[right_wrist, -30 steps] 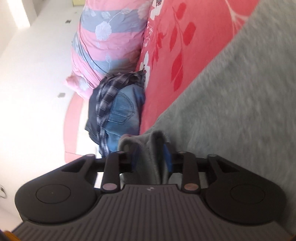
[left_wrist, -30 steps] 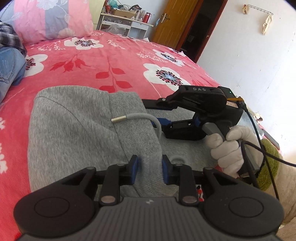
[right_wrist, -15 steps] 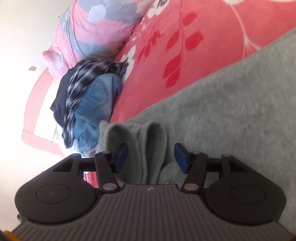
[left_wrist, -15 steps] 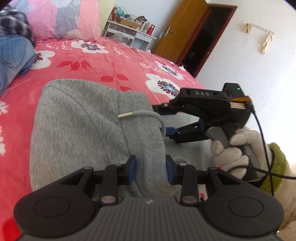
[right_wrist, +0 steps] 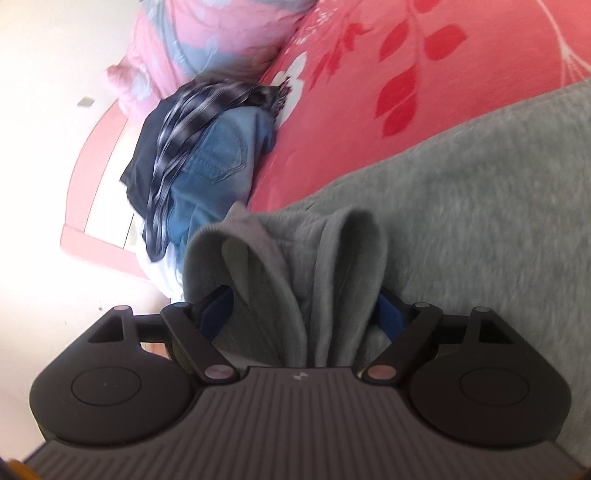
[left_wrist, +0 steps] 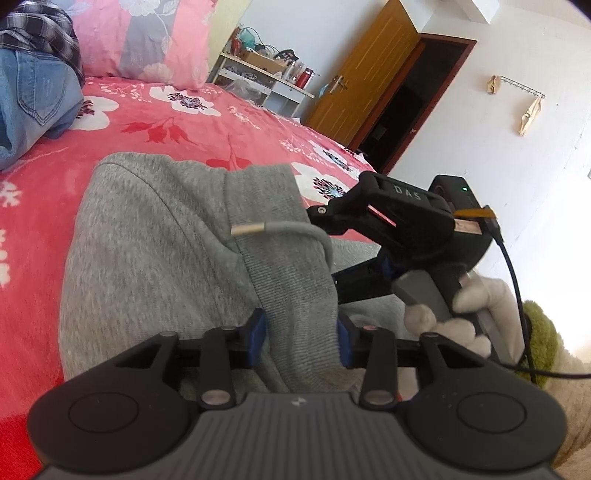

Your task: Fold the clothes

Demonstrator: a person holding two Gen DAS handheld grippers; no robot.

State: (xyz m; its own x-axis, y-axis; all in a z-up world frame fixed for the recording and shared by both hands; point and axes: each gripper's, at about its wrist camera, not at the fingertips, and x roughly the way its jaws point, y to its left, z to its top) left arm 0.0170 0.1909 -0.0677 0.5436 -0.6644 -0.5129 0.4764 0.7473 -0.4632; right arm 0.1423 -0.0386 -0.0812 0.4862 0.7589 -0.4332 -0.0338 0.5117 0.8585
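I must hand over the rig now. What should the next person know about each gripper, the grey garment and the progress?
Left gripper: open, its jaws astride the ribbed band of the grey garment, not pinching it.
Right gripper: open wide, bunched grey folds lying loose between its jaws.
The garment lies folded over on the red floral bedspread, its drawstring tip on top. Jeans and a plaid shirt are piled near the pillow.
Done: one fold, apparently.
Left: probably withdraw both grippers, smooth, then fold again.

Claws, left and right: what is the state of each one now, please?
Left claw: open, fingers either side of the grey garment's ribbed band.
Right claw: open, bunched grey garment between its fingers.
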